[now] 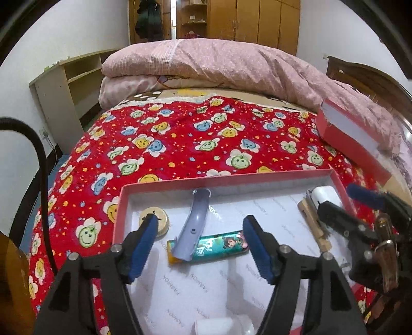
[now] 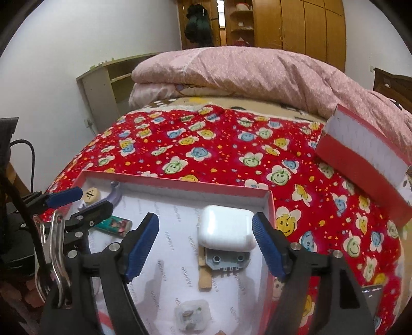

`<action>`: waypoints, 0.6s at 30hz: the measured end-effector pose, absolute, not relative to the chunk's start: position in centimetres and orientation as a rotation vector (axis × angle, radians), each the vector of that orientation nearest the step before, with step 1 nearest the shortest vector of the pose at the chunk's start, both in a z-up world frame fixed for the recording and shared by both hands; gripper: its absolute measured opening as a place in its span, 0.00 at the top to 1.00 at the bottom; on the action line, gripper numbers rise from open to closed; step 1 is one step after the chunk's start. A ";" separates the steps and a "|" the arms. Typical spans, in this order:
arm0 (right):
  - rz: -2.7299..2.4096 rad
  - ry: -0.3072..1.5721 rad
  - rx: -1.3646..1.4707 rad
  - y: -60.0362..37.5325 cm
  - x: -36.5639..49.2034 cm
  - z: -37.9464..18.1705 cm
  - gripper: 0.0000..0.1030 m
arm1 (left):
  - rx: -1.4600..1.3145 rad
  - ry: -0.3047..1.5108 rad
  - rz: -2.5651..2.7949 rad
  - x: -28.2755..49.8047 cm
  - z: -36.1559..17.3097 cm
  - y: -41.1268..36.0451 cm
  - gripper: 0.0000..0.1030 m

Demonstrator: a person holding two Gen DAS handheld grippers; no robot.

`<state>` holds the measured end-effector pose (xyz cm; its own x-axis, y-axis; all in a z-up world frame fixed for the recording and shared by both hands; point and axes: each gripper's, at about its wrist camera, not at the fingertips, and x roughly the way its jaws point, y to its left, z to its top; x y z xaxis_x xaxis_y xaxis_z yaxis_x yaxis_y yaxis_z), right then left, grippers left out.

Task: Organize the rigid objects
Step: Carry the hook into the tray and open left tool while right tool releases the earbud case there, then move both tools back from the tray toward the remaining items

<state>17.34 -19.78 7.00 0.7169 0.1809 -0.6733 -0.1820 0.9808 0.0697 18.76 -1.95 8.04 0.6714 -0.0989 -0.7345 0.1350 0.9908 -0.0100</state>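
A shallow red box [image 1: 121,206] [image 2: 270,206] lined with white paper lies on the bed. In it are a curved grey plastic piece [image 1: 195,224] resting across a teal lighter [image 1: 221,246] [image 2: 113,225], a round wooden cap [image 1: 153,219] [image 2: 91,195], a white earbud case [image 2: 226,229] [image 1: 323,194], a grey sensor module [image 2: 226,259], a wooden clothespin [image 2: 204,278] [image 1: 312,221] and a small clear packet [image 2: 190,318]. My left gripper [image 1: 200,228] is open above the lighter and grey piece. My right gripper [image 2: 204,226] is open, its pads on either side of the earbud case without touching it.
The box's red lid [image 1: 352,144] [image 2: 365,159] leans against a folded pink quilt [image 1: 231,67] at the right. A red patterned blanket [image 1: 180,139] covers the bed. A shelf unit [image 1: 67,85] and a black cable [image 1: 38,159] are at the left; a wardrobe [image 1: 255,20] stands behind.
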 end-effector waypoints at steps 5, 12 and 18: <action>0.209 0.725 0.002 -19.6 16.0 7.8 0.25 | 0.058 0.796 -0.115 17.3 9.2 -1.8 0.24; 0.220 0.701 0.008 -19.7 13.2 9.0 0.22 | 0.043 0.782 -0.109 14.0 10.7 -1.1 0.24; 0.242 0.681 0.001 -19.8 9.9 9.7 0.22 | 0.030 0.772 -0.113 10.6 11.5 -0.5 0.24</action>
